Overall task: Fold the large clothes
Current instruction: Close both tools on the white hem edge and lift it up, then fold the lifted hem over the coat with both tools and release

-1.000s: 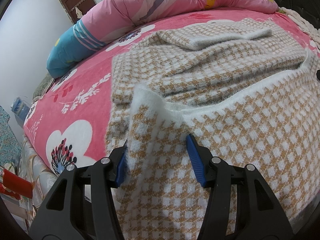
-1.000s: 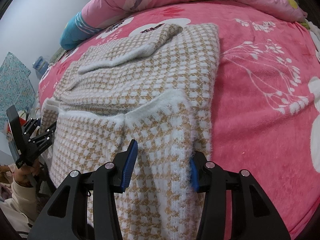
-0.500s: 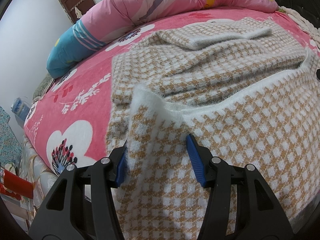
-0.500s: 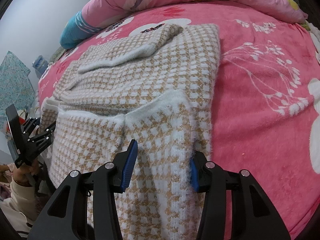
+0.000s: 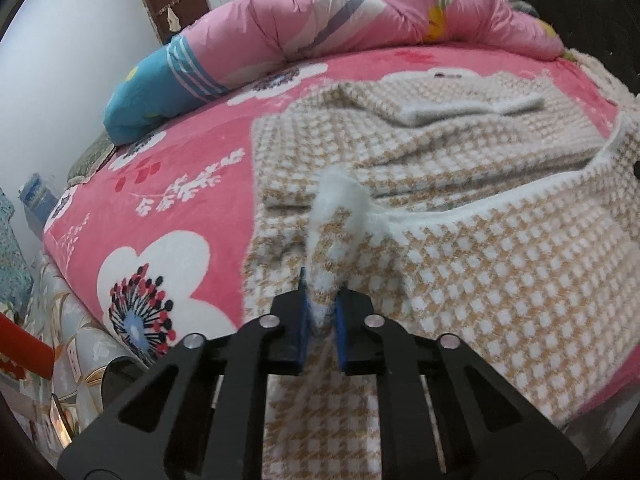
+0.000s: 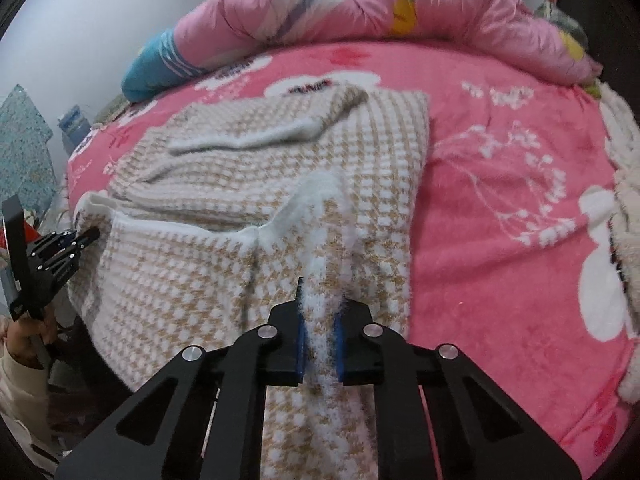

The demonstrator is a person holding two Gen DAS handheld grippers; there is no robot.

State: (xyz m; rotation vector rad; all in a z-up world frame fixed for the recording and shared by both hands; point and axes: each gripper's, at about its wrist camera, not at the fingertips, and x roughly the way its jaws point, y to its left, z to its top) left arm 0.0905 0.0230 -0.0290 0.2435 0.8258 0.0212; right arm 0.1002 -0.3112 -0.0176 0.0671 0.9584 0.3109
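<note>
A fuzzy tan-and-white houndstooth knit garment (image 5: 500, 280) lies on a pink floral bedspread (image 5: 168, 184), its long axis running from the bed's near edge toward the far pink quilt (image 5: 340, 20). The left gripper (image 5: 320, 316) and the right gripper (image 6: 320, 320) have just closed, each pinching a near corner of the white-trimmed folded edge.
</note>
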